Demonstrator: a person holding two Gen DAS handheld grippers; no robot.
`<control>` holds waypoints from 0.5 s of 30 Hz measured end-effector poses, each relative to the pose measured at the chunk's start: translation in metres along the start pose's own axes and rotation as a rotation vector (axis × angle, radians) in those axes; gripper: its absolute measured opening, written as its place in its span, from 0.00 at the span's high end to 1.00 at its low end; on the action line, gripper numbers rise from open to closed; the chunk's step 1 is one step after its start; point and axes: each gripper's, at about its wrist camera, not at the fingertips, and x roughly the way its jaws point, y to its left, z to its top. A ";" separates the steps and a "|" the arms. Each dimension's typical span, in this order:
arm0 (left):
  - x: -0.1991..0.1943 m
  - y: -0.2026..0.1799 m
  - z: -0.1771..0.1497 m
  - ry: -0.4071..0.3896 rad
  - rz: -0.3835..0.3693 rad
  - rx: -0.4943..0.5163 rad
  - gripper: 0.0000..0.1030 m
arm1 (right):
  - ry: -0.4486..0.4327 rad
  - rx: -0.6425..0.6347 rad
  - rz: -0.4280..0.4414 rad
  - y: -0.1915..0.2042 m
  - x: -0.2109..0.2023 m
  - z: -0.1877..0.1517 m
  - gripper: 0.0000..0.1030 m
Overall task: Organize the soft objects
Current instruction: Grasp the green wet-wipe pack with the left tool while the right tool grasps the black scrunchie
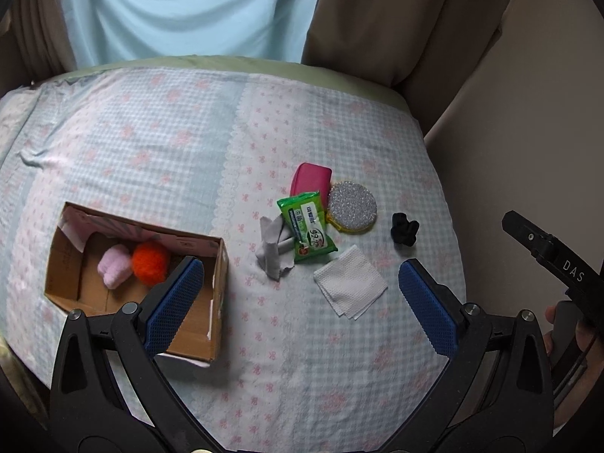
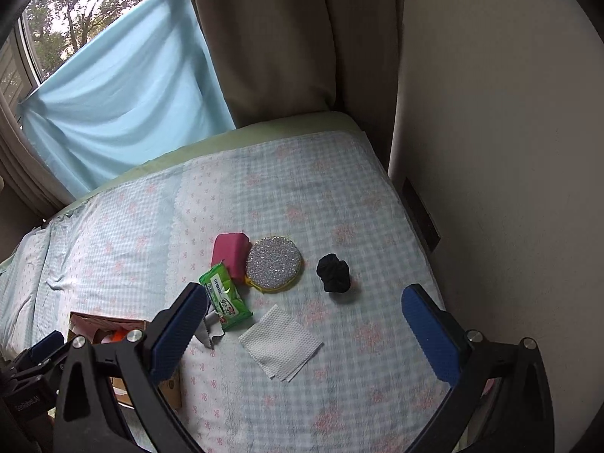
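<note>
Napkin (image 2: pixel 280 343): lying flat on bed (image 2: pixel 339 196) between wipes (image 2: pixel 226 298) and scrunchie (image 2: pixel 333 268); likely light, limp, best pinched at an edge. Box (image 1: pixel 217 264) is holding two plush items. Left gripper (image 1: pixel 298 283) and right gripper (image 2: pixel 302 313) are hovering spread wide, empty.

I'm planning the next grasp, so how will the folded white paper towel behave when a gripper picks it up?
The white paper towel lies flat in thin stacked layers on the bedspread, so it probably flops and sags from a pinch. Its loose layered edges may fan apart. It looks very light, and being so flat, the fingers might catch the soft bedspread beneath too.
</note>
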 end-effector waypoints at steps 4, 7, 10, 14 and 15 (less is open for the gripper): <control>0.050 -0.005 0.001 0.041 -0.006 -0.011 0.00 | 0.019 0.009 -0.021 -0.018 0.033 0.001 0.00; 0.091 -0.006 0.000 0.080 -0.015 -0.026 0.00 | 0.041 0.013 -0.025 -0.029 0.062 -0.003 0.00; 0.132 -0.009 0.000 0.123 -0.017 -0.046 0.00 | 0.068 0.018 -0.026 -0.039 0.093 -0.007 0.00; 0.180 -0.009 0.002 0.146 -0.019 -0.092 0.01 | 0.098 0.014 -0.013 -0.047 0.134 -0.012 0.00; 0.191 -0.008 0.002 0.147 -0.015 -0.103 0.01 | 0.103 0.011 -0.008 -0.048 0.144 -0.013 0.00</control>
